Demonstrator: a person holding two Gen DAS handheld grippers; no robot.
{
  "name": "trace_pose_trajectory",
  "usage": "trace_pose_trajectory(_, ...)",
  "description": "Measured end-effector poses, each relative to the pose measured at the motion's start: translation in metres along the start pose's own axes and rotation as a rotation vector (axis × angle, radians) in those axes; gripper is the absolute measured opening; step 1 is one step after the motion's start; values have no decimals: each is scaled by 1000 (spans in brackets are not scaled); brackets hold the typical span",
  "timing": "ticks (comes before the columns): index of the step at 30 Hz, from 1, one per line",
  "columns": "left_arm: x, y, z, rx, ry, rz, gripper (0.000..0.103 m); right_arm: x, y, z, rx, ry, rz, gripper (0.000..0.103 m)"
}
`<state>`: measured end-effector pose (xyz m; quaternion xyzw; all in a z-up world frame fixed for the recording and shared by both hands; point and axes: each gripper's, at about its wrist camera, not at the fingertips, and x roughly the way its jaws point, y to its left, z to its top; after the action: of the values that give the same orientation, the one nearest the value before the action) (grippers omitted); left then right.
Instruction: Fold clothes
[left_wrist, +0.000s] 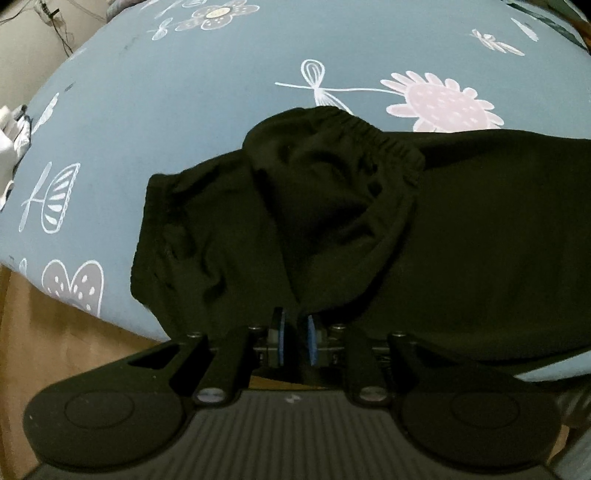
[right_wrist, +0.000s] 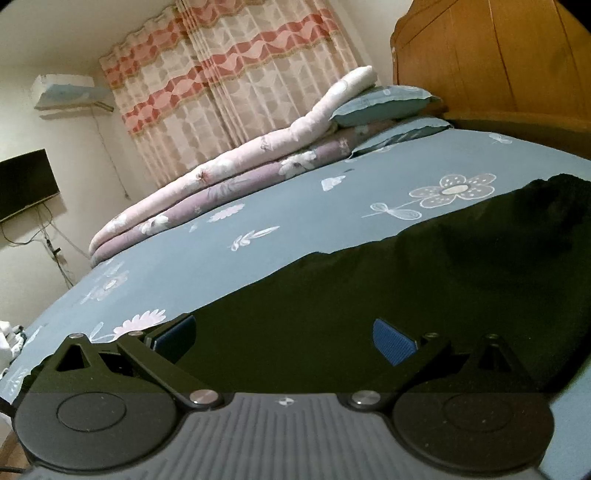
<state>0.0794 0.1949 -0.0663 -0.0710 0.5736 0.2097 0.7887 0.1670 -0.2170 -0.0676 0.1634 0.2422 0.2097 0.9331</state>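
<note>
A black garment (left_wrist: 332, 221) with an elastic waistband (left_wrist: 373, 134) lies crumpled on the blue flowered bedsheet (left_wrist: 166, 110), near the bed's front edge. My left gripper (left_wrist: 296, 332) points steeply down at that edge. Its blue pads (left_wrist: 282, 334) stand a narrow gap apart, and a fold of the black cloth runs into the gap, with creases converging on it. In the right wrist view my right gripper (right_wrist: 284, 338) hangs low over the same black garment (right_wrist: 406, 295). Its blue pads (right_wrist: 393, 341) are spread wide, with nothing pinched between them.
Folded pink and lilac quilts (right_wrist: 221, 177) and blue pillows (right_wrist: 384, 103) lie at the far side by a wooden headboard (right_wrist: 498, 55). A white cloth (left_wrist: 11, 147) sits at the bed's left edge. Brown floor (left_wrist: 55, 350) shows below the mattress. A television (right_wrist: 26, 184) hangs on the wall.
</note>
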Motion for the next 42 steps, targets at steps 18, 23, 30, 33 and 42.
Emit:
trace_pose_trajectory(18,-39,-25,15,33,-118,60,43,-14,-7,3,89,-45,58,103)
trace_pose_trajectory(23,-30,-27,8,62,-92,71,47,-11,-4,-4,41,-54,31,103)
trace_pose_trajectory(30,-19,-11,-9,17,-83,36,49,-1,2,-14,-6,-2,48,103)
trace_pose_trajectory(33,-21,-3,-20,5,-76,42,51,3,4,-16,-24,12,44,103)
trace_pose_trajectory(42,-63,-18,-2,90,-260,-37,64,12,8,-20,-40,15,45,103)
